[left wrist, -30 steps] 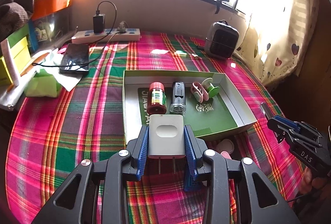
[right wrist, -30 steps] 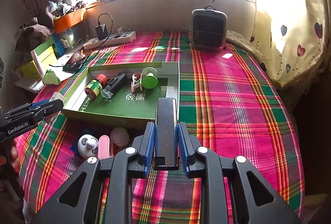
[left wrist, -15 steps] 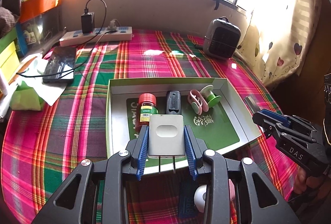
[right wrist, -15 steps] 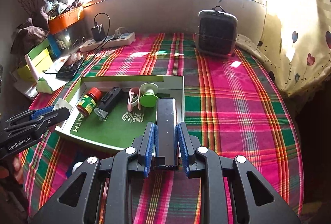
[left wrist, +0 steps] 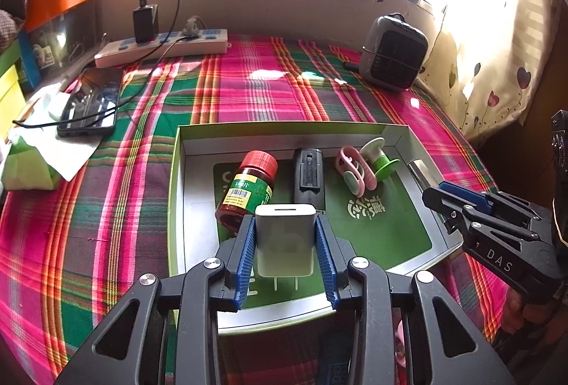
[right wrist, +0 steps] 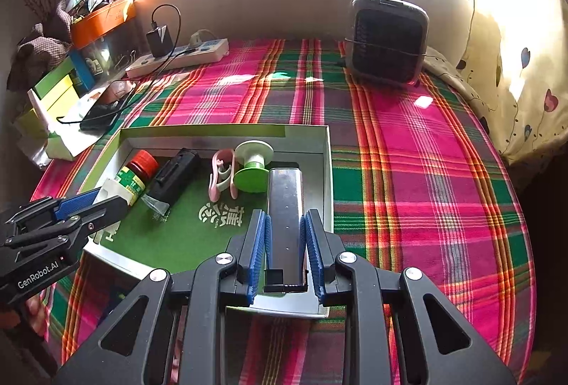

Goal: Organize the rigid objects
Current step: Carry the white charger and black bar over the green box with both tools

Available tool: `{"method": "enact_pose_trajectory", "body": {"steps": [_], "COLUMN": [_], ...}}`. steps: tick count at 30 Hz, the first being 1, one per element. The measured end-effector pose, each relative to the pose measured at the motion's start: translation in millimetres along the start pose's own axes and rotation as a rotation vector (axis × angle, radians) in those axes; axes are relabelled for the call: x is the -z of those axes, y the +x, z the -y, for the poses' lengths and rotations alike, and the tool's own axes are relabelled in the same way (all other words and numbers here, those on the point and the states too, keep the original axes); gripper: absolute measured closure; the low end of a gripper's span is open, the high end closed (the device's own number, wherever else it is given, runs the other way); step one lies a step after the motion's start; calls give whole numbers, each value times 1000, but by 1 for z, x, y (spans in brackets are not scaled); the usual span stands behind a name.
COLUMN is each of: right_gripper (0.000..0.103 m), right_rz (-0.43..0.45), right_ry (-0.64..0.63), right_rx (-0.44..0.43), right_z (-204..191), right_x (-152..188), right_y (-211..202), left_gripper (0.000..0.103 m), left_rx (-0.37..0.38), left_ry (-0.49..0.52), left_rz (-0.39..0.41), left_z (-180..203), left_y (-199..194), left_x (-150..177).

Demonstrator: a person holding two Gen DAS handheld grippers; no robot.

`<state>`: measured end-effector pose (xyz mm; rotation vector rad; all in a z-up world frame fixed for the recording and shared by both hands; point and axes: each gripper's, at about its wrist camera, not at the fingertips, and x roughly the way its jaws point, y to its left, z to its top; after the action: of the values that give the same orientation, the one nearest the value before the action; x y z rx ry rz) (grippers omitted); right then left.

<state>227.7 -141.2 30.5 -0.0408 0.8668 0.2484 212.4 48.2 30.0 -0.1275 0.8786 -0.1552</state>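
My left gripper (left wrist: pixel 285 225) is shut on a white plug charger (left wrist: pixel 285 248) and holds it over the near left part of the green box (left wrist: pixel 284 128), just in front of a red-capped bottle (left wrist: pixel 247 188). My right gripper (right wrist: pixel 285 218) is shut on a long dark metal bar (right wrist: pixel 285 207) and holds it over the box's right side (right wrist: pixel 328 172). In the box lie a black device (left wrist: pixel 308 177), a pink clip (left wrist: pixel 353 170) and a green spool (left wrist: pixel 379 157). Each gripper shows in the other's view: the right (left wrist: pixel 436 196), the left (right wrist: pixel 106 198).
A plaid cloth (right wrist: pixel 408 172) covers the table. A grey heater (right wrist: pixel 387 40) stands at the back right. A power strip (left wrist: pixel 163 47), a phone (left wrist: pixel 90 102) and boxes (right wrist: pixel 56 90) crowd the back left. Small items (left wrist: pixel 333 363) lie under the left gripper.
Both grippers have moved forward with their loads, from in front of the box to over its inside. The small items near the box's front edge have slipped under the grippers.
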Motion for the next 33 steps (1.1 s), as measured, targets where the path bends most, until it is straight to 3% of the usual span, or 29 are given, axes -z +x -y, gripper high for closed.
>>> {"method": "enact_pose_trajectory", "body": {"steps": [33], "right_gripper": [79], "right_rz": [-19], "right_ry": [-38], "right_rx": [25], "right_z": [-6], "right_x": [0], "right_y": [23], "left_gripper": [71], "left_rx": [-39], "left_ry": [-1], "left_rz": [-33], "left_z": [-6], "left_y": [16], "left_x": [-1]}}
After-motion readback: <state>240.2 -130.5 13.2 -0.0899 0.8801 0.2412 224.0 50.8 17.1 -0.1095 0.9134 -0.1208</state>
